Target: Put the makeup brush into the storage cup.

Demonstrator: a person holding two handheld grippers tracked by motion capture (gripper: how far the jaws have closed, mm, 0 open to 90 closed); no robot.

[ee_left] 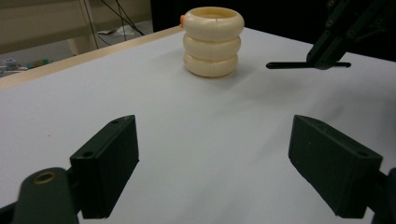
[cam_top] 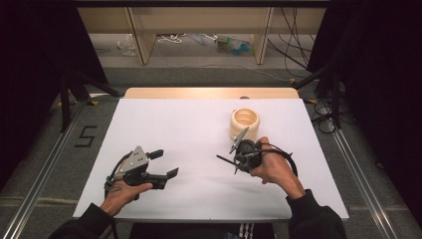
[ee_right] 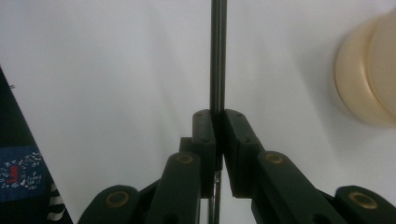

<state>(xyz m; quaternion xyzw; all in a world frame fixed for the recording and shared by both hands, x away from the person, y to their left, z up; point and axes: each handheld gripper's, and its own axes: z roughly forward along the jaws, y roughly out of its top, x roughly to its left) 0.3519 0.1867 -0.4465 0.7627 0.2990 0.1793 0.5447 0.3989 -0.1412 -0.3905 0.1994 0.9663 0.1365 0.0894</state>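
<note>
Cream ribbed ring-stacked plastic cup is standing upright on the far right of the white worktop. Just near it, the right gripper is clamping its jaws on a thin black rod. The left gripper is hovering at the near left, jaws wide apart, gripping nothing.

White sheet covering table, wooden edge showing along far side; cream ringed holder standing upright on sheet toward far right, three stacked rings making up its wall in left gripper view; floor lying around table
</note>
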